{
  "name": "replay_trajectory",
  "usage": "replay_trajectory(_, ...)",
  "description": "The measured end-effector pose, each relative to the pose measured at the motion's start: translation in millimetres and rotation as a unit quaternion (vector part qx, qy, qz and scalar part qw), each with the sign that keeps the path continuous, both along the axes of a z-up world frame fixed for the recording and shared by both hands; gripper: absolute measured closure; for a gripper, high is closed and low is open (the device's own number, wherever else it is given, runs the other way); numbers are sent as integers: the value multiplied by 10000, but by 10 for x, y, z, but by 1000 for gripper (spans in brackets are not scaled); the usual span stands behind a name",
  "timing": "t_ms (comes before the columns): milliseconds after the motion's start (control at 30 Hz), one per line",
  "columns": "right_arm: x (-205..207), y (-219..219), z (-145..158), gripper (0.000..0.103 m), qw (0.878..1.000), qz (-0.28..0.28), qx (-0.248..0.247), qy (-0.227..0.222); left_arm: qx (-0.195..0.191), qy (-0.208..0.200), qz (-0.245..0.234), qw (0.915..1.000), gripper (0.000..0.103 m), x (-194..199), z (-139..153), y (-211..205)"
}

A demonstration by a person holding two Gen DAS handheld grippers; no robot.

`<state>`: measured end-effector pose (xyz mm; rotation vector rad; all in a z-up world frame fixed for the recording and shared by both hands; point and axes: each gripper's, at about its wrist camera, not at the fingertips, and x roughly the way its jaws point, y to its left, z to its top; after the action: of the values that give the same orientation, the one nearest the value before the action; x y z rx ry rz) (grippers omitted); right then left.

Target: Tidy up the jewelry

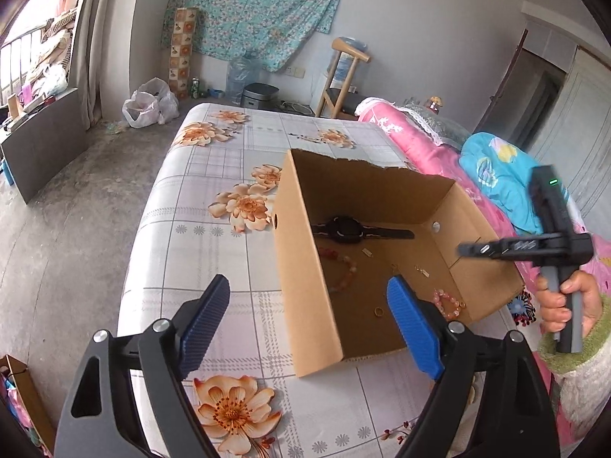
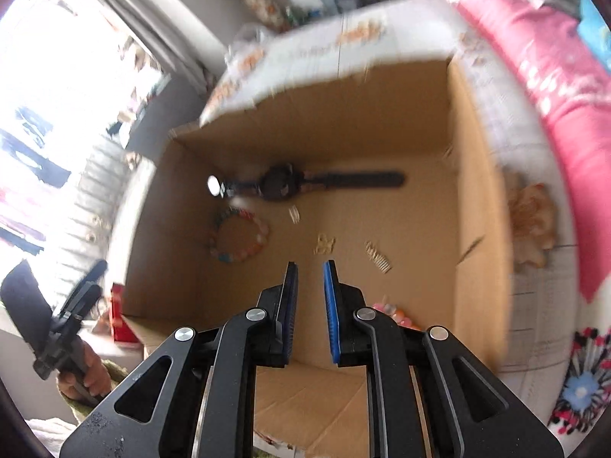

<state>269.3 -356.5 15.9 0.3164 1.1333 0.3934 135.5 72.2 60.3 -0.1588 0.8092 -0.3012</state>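
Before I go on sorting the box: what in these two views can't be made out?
- Pink bead bracelet: right wrist view, mostly hidden behind the right gripper.
- Small gold pieces: right wrist view, motion blur hides their type.
- Reddish bead bracelet: left wrist view, partly cut off by the cardboard box wall.

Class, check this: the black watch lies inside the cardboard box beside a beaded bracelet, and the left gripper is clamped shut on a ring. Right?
Not quite. The left gripper is open and empty, as the left wrist view shows; the ring lies on the box floor. Watch and bracelet are right.
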Motion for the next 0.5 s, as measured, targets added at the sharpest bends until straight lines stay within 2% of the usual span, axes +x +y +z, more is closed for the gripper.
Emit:
replay_trajectory(133,-285,-190,314,77,9966,-435,-10,-705,86,0,15,10000,18,-78,-6,-26)
replay_trajectory(200,-455,-330,416,73,9924,-719,-89,-994,195,6,126,9997,13,-104,-18,-49)
replay_trajectory(300,-620,-465,396,71,9883,-1000,-322,-1107,401,167,310,9986,12,-90,-63,-119)
replay_trajectory(400,-708,-551,293,69,9841,-1276,-695,-1025,493,339,349,9976,12,-27,-99,-212)
replay_trajectory(500,-739,-596,165,63,9843,-1337,-720,-899,701,345,375,9962,10,43,-110,-369)
